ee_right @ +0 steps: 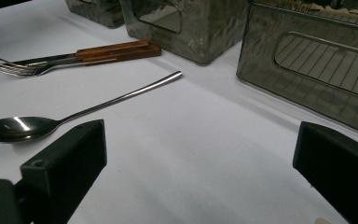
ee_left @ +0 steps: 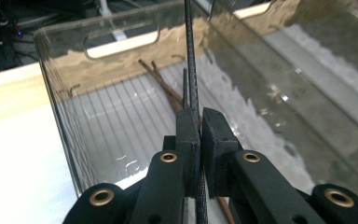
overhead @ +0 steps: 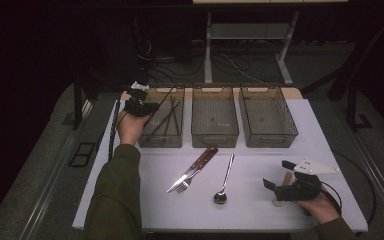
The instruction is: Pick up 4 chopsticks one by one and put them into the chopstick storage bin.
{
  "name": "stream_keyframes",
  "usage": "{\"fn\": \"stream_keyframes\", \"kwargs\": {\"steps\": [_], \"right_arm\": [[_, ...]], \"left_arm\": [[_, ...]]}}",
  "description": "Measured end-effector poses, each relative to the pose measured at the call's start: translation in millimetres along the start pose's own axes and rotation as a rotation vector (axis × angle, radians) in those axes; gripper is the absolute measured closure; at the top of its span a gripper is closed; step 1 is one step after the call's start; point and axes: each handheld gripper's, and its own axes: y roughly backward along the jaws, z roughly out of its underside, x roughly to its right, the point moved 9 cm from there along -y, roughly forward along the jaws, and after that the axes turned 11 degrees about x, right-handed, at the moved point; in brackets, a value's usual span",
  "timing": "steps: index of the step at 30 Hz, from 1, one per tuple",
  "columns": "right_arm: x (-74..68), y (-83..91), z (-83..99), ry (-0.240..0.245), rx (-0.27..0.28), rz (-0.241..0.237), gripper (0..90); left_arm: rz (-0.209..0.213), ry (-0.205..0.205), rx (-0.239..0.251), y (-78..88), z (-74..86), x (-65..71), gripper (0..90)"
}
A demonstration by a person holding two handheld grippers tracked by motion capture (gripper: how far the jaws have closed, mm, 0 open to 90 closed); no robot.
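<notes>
Two tongs work over a white counter [overhead: 260, 210]. Left tongs [ee_left: 200, 122] are clamped on a thin black chopstick [ee_left: 189, 56], above the leftmost clear bin [overhead: 172, 139]; right tongs [ee_right: 200, 154] gape wide, empty, spoon [ee_right: 23, 128] just beside them.

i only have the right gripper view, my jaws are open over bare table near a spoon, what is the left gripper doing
Observer: The left gripper is shut on a thin black chopstick.
Operator: where is it
Observer: At the leftmost bin, by its left wall.
Operator: anything in that bin
Observer: Yes, brown chopsticks lie on its floor.
Operator: other bins
Observer: The middle bin and right bin look empty.
</notes>
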Motion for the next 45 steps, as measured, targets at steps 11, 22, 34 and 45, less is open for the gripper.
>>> {"fn": "stream_keyframes", "kwargs": {"steps": [11, 22, 34, 45], "right_arm": [[0.8, 1.1, -0.5, -0.003, 0.003, 0.001, 2.2], [-0.1, 0.6, -0.2, 0.001, 0.0, 0.0, 2.2], [0.6, -0.6, 0.3, 0.007, 0.0, 0.0, 2.2], [-0.2, -1.0, 0.6, 0.006, -0.002, -0.003, 2.2]], "left_arm": [[-0.031, 0.006, -0.07, -9.2, 12.7, -4.5, 71.1], [-0.001, 0.02, -0.042, -7.7, 11.4, -3.1, 53.0], [0.071, -0.012, 0.039, 5.1, 4.9, 9.8, 37.2], [0.12, -0.048, 0.085, 29.9, 3.6, 30.2, 28.6]]}}
